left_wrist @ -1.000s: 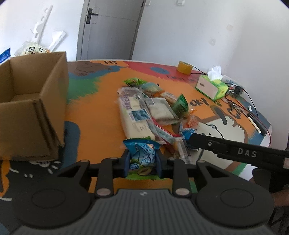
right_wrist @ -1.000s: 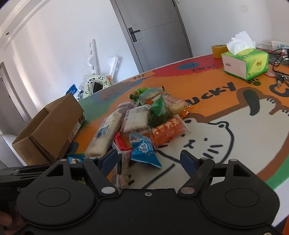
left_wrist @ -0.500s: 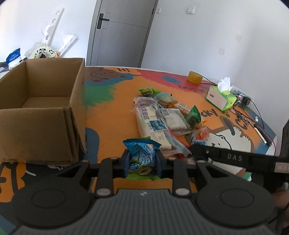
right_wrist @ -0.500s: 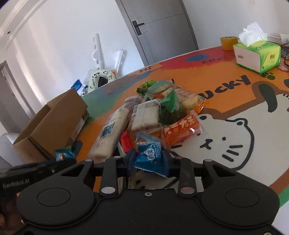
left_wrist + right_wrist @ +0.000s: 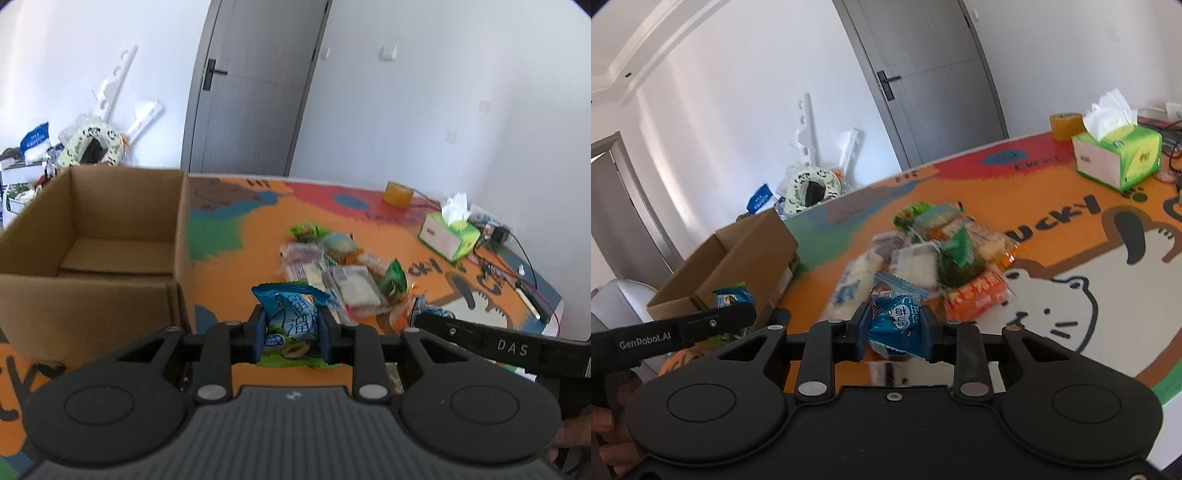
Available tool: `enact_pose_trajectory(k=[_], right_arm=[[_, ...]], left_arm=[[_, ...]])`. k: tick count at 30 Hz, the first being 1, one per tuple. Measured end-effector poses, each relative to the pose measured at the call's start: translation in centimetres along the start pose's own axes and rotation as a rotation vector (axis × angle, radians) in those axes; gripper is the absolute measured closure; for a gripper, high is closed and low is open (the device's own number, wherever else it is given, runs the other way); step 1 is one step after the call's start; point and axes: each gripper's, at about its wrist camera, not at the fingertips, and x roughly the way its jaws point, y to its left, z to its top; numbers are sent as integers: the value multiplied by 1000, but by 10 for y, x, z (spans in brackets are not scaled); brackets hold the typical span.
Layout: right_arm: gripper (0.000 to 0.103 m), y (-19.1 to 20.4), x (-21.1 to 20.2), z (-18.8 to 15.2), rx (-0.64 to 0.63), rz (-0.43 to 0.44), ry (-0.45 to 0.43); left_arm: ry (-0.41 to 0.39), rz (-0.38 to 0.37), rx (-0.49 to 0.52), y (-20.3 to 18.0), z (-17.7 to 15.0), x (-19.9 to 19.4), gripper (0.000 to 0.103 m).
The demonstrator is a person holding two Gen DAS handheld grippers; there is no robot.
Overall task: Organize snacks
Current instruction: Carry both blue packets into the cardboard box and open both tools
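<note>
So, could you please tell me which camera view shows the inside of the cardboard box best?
The left wrist view: the cardboard box sits close, its open top facing the camera, floor visible. The right wrist view shows the box farther off, mostly its outer side, the interior hidden.

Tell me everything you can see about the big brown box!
The cardboard box is plain brown corrugated card, open at the top, its walls standing upright. The part of its inside that shows holds no snacks, only the folded bottom flaps. It sits on the colourful table mat, left of the snack pile and apart from it. Nothing touches it except the mat. In the right wrist view it stands at the table's far left.
</note>
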Motion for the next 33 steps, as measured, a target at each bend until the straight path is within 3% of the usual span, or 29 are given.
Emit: enact_pose_trajectory(k=[9, 18, 33], right_arm=[[75, 30, 4, 19, -49, 39, -46], [75, 60, 12, 33, -93, 94, -82], [75, 104, 38, 54, -150, 175, -97]], left_arm=[[-73, 1, -16, 13, 16, -21, 75], [-142, 55, -41, 38, 33, -35, 75], [-141, 156, -107, 87, 46, -26, 75]])
